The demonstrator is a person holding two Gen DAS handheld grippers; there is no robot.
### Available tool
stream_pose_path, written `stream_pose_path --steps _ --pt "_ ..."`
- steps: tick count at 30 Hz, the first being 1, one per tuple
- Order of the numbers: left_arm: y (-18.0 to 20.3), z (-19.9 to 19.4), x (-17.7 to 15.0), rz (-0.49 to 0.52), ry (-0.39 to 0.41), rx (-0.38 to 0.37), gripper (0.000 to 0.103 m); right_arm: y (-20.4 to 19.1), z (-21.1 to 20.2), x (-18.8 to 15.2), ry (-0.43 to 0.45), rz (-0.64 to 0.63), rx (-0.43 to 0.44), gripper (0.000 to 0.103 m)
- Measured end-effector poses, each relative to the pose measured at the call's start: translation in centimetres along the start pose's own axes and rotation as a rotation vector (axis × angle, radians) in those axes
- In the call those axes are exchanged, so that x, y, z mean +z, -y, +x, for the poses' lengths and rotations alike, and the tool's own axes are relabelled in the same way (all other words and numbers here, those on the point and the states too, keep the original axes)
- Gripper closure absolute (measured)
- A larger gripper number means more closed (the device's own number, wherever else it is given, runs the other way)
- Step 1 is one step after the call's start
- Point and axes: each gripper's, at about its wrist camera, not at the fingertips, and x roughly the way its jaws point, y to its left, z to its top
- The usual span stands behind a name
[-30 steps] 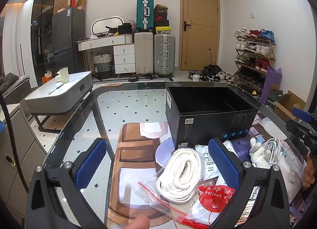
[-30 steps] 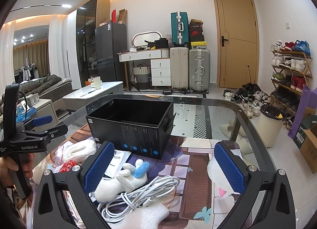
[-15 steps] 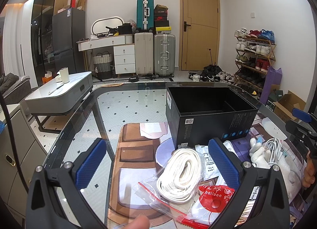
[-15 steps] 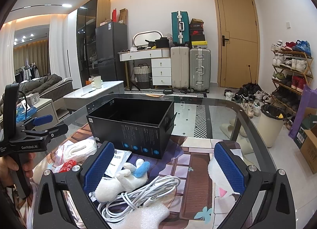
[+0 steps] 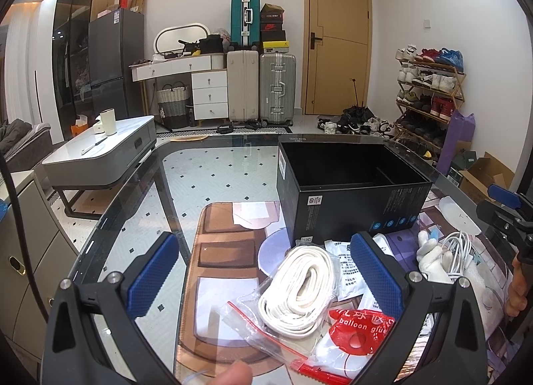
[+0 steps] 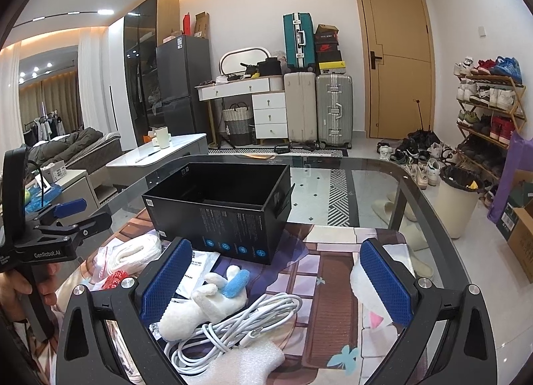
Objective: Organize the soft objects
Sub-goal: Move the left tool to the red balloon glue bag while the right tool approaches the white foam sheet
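Observation:
An open black box [image 5: 349, 192] [image 6: 220, 208] stands on the glass table. In front of it lie a coiled white strap in a clear zip bag [image 5: 296, 285] [image 6: 133, 251], a red balloon-glue packet [image 5: 359, 328], a white plush toy with a blue tip [image 6: 206, 298] [image 5: 429, 258], a white cable bundle [image 6: 240, 328] [image 5: 459, 248] and a white foam piece [image 6: 243, 365]. My left gripper [image 5: 263, 275] hangs open above the bagged strap. Just as open, my right gripper [image 6: 276, 285] hovers over the plush and cable. Neither holds anything.
A printed mat [image 6: 333, 301] covers part of the glass table [image 5: 140, 218]. White leaflets [image 5: 346, 265] lie by the box. A hand holds each gripper's handle. Beyond the table stand a bin [image 6: 456, 198], a shoe rack [image 6: 486, 112] and suitcases [image 5: 260, 85].

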Motion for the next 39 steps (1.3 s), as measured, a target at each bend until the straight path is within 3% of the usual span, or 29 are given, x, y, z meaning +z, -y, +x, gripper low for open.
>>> stream_pose_path --steps 8,16,25,39 --pt "0.3 -1.0 1.1 -0.002 -0.018 -0.062 0.0 0.4 0.4 0.3 -0.044 0.023 0.003 0.0" --pt "0.4 -1.4 1.5 0.017 -0.066 -0.055 0.0 -0.3 0.5 0.5 -0.143 0.033 0.036 0.0" --pt "0.6 -1.4 1.4 0.079 -0.167 -0.095 0.0 -0.3 -0.2 -0.5 -0.28 0.058 0.047 0.0" --pt "2.4 -0.2 0.0 0.169 -0.328 -0.242 0.0 0.0 -1.3 -1.8 -0.418 0.05 0.069 0.0"
